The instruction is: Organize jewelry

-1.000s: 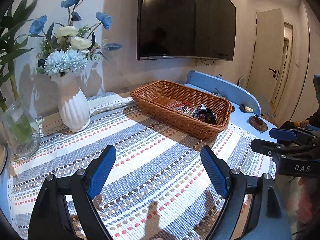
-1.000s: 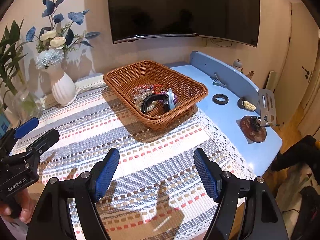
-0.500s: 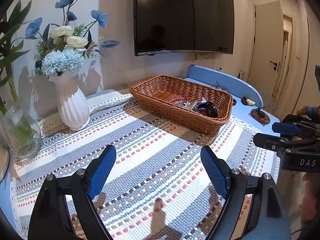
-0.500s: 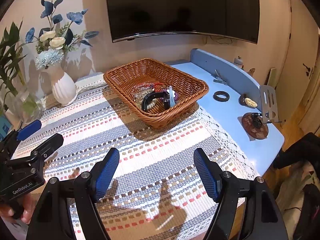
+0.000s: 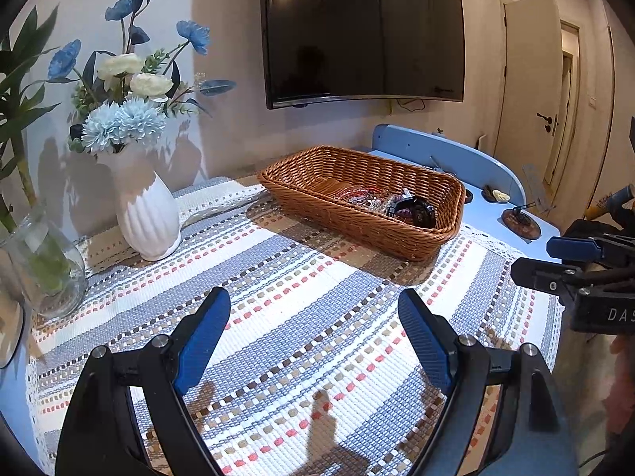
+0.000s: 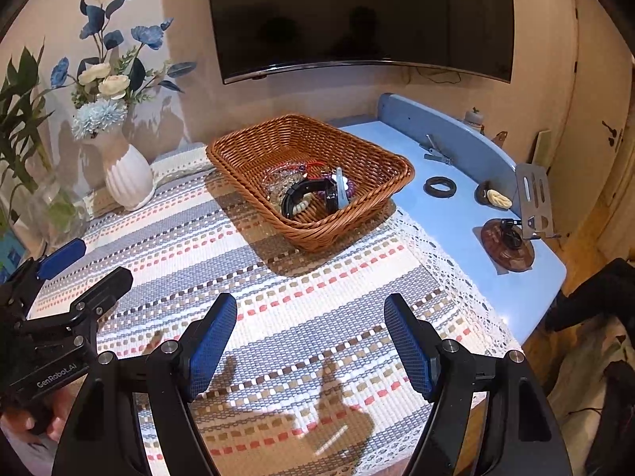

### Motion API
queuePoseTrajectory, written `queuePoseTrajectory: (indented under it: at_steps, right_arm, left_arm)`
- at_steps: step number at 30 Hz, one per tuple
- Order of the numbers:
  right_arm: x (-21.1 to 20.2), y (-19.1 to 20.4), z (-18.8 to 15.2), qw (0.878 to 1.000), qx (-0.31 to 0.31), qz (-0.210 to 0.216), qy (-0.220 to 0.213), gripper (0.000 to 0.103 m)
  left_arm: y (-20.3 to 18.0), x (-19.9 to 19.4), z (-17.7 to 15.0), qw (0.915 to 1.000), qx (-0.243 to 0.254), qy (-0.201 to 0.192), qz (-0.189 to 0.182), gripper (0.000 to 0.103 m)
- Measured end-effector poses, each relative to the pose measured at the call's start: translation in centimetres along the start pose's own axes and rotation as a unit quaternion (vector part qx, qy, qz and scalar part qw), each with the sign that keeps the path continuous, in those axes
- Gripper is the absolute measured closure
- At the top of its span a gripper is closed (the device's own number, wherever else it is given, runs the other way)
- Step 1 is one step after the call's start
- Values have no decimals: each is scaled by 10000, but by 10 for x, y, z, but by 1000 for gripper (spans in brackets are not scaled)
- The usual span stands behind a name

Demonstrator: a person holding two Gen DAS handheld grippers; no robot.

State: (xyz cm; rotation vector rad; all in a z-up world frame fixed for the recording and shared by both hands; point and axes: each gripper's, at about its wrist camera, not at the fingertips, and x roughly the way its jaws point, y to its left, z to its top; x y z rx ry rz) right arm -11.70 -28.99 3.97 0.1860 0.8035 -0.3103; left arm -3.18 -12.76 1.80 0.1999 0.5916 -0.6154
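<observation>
Still 2 wide-open grippers — left gripper (image 5: 313, 325), right gripper (image 6: 310, 327) — same places

Pale cream plastered wall (image 5: 222, 79), lit warmly. Large black flat television screen (image 6: 357, 16), wall-mounted, switched off. Light blue desk (image 6: 468, 214) with raised curved blue back rail (image 6: 448, 127). Striped woven tablecloth in white, grey-blue and coral (image 5: 317, 317), lace-edged, covering most of the desk. Cream panel door with dark lever handle (image 5: 532, 79) at right. Wooden floor (image 6: 587, 230).
</observation>
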Motion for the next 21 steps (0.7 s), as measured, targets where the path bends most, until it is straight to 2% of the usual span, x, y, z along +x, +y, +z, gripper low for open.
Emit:
queuePoseTrajectory:
  at_steps: [7,9,11,14,16,19,21]
  right_arm:
    - [0,1,-1,10000,-22,15,26,26]
    - [0,3,-1,10000,-46,3,23,26]
    - [0,4,-1,10000,-47,1,18,26]
    - [0,4,-2,10000,-48,-4,19,26]
    - [-1,4,-2,10000,-50,-4,18,26]
    - [0,5,-2,10000,-56,-2,20,26]
    - [1,5,-2,10000,-67,-8,31,26]
  left_arm:
    - [-6,2,-1,9999,147,13,53,16]
    - [-6,-3,-3,9996,195,-158,92,17]
    - [-6,-3,-3,9996,227,-134,101,17]
    - [-1,1,-1,9996,-14,95,-276,17]
    - [2,1,-1,9993,-99,81,-365,16]
    - [6,1,-1,9982,-186,129,-559,7]
    - [7,3,-2,9964,-248,213,-780,6]
